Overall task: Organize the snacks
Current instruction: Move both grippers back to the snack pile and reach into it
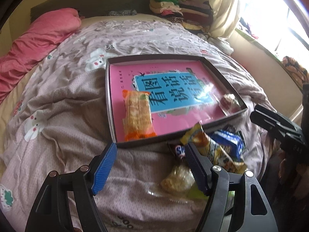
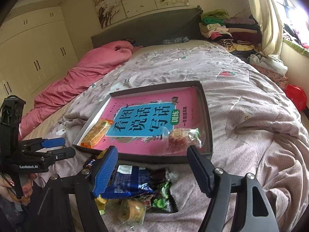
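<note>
Tray [image 1: 110, 89]: shallow dark box lid on the bed [image 1: 63, 100], lined with a pink book [image 1: 170, 73]; likely the sorting spot, since its rim keeps packets from sliding off the soft quilt.
Cracker pack [image 1: 138, 114]: orange, lies flat in the tray's left part, lengthwise along the wall; looks placed, not dropped.
Clear-wrapped cake [image 2: 178, 136]: in the tray's near right corner, well apart from the crackers; the two corners suggest one kind per side.
Pile [image 2: 133, 181]: unsorted snacks on the quilt just in front of the tray; blue bag on top, a round pastry [image 1: 178, 179], a yellow pack [image 1: 195, 135] and a green-printed pack among them. Heaped near the tray edge, so each carry is short.
Left claw [image 1: 149, 166]: spread, nothing between the pads; hangs over bare quilt at the pile's left edge, right pad beside the pastry.
Right claw [image 2: 151, 171]: spread, empty; tilted down over the blue bag, near the tray's front wall.
Progress: two in, most of the pile left, by my reading.
Next: probably a pick from the pile; crinkly wrappers may slip.
</note>
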`<state>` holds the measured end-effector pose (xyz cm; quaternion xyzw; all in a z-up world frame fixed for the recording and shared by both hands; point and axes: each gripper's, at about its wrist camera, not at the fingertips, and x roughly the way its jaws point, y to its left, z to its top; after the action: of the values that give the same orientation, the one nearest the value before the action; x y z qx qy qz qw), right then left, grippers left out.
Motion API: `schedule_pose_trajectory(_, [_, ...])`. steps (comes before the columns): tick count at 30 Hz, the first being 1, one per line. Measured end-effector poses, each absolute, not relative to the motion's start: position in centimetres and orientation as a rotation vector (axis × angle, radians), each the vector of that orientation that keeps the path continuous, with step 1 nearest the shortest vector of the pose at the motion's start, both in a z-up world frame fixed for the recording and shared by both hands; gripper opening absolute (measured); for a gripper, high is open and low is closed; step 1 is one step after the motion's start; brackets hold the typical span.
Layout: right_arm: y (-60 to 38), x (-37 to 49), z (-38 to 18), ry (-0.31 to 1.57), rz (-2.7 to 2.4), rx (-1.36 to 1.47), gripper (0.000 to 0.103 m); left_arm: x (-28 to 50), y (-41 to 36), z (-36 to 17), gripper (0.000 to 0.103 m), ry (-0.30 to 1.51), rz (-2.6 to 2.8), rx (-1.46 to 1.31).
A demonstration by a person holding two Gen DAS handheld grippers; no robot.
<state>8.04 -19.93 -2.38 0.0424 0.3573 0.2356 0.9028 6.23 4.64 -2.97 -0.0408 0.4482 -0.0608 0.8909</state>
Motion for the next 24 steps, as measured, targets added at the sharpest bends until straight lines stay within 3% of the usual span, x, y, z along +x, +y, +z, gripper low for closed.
schedule_pose_trajectory(24, [-17.9,7.2,-4.7,0.871,0.555,0.037,0.074,5.4,2.3,-6.4,0.075,1.061,-0.255,-0.020])
